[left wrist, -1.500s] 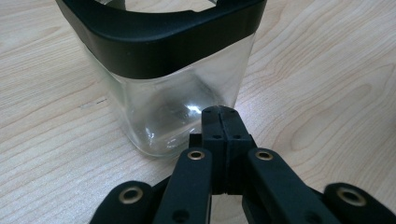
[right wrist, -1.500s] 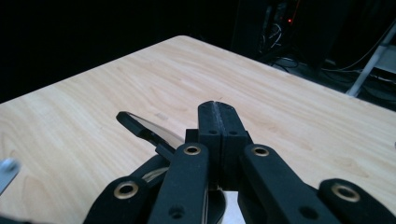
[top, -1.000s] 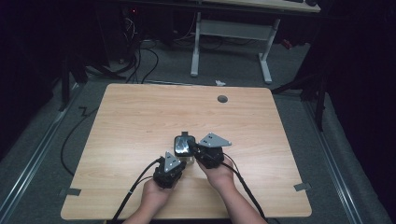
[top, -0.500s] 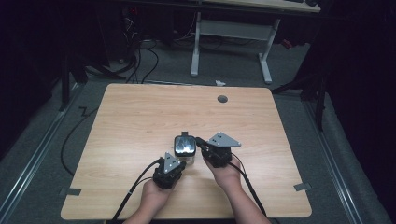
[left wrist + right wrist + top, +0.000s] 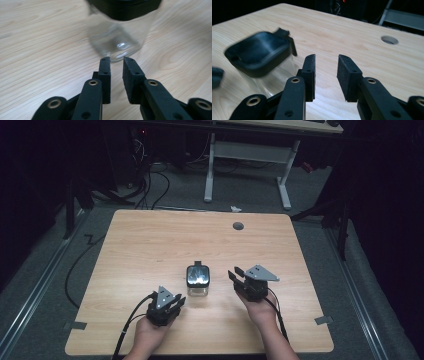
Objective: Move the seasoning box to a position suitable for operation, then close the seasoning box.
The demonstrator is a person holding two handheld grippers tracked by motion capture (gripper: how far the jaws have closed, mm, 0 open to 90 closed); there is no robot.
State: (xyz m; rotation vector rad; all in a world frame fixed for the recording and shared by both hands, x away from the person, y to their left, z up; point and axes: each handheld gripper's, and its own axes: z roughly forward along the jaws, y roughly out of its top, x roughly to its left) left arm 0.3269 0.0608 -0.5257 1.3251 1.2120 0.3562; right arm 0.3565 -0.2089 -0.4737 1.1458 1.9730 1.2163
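So the clear glass jar (image 5: 197,281) with the black square lid (image 5: 197,274) is standing upright on the wooden counter (image 5: 150,245), roughly in the middle and toward the near side, and nothing's touching it. The left tongs (image 5: 176,304) sit at its near left with the jaws slightly parted around nothing, tips pointing at the jar's base from just short of the glass in the left gripper view. The right tongs (image 5: 234,273) are off to the jar's right, jaws spread a bit wider and empty too, clear of the jar, with the counter's round cable hole (image 5: 238,226) way out at the far side.
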